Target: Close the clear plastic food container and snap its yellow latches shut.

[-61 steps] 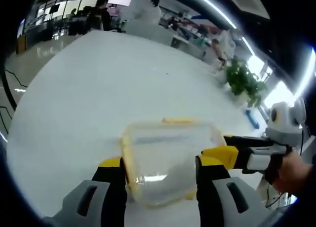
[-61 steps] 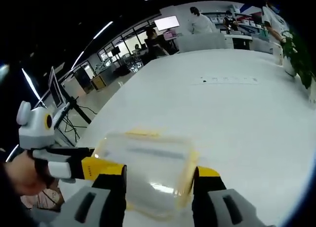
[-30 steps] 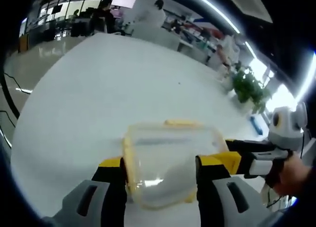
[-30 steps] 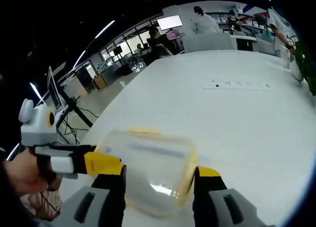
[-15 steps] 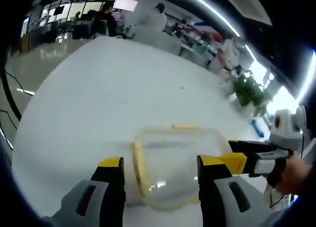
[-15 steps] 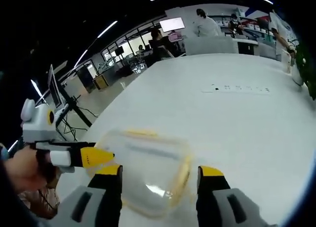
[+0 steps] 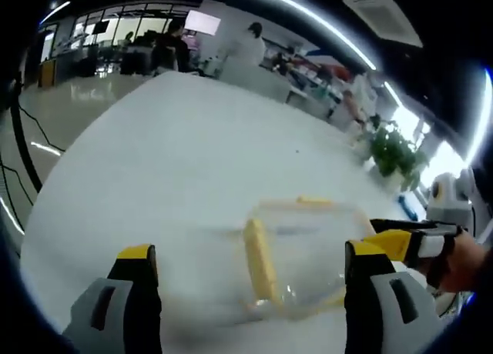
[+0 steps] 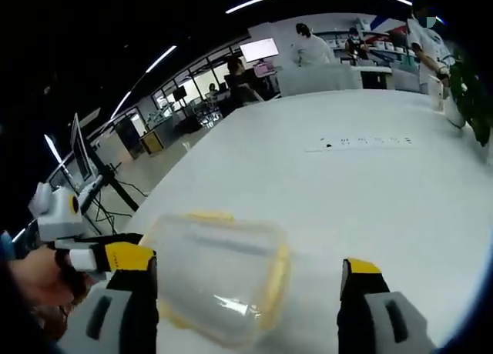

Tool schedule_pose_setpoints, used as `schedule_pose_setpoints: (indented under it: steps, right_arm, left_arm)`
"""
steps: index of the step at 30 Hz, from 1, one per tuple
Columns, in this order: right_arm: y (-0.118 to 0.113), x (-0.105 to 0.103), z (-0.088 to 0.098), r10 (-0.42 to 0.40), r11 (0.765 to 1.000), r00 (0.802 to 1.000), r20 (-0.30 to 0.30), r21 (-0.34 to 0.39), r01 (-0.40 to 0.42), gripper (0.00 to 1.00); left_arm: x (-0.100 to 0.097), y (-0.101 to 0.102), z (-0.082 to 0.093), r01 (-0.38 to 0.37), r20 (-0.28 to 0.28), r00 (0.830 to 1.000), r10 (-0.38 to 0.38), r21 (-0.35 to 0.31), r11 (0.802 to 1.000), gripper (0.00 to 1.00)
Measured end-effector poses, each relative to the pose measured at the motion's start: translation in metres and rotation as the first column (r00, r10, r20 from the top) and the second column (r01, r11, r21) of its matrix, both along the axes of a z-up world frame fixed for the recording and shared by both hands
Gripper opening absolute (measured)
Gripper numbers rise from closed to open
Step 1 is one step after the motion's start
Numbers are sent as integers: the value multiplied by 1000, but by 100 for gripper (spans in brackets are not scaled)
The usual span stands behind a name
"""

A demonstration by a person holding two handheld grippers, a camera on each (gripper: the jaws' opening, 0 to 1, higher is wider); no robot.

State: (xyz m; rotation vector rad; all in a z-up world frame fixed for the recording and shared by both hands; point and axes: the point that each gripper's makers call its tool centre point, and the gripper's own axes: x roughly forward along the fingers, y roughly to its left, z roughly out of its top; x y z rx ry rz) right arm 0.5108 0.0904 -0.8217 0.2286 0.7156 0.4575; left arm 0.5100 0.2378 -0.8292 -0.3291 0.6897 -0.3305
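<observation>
With both tongs spread wide, left tongs (image 7: 250,281) and right tongs (image 8: 246,292) flank the clear container (image 7: 304,258) resting on the white worktop (image 7: 169,161); each yellow latch (image 7: 259,262) should be pressed squarely downward.

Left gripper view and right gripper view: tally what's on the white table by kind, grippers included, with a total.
Clear plastic food container: 1
Yellow latches on it that can be made out: 3 (left gripper view)
Grippers: 2, the left gripper and the right gripper, both open
Potted plant: 1
Total: 7
</observation>
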Motion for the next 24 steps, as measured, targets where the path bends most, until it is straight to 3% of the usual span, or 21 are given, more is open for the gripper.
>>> schedule_pose_setpoints:
  steps: [6, 15, 24]
  right_arm:
    - [0, -7, 4, 19, 1000, 1000, 3, -16, -19, 100]
    - [-12, -34, 28, 38, 999, 998, 51, -28, -37, 100]
    - [-24, -67, 66, 75, 997, 992, 99, -24, -73, 100]
  left_arm:
    - [-9, 1, 4, 14, -6, 1000, -14, 2, 1000, 99]
    - [-26, 7, 21, 47, 22, 999, -48, 47, 998, 99]
    - [-55, 14, 60, 111, 61, 991, -118, 111, 988, 99]
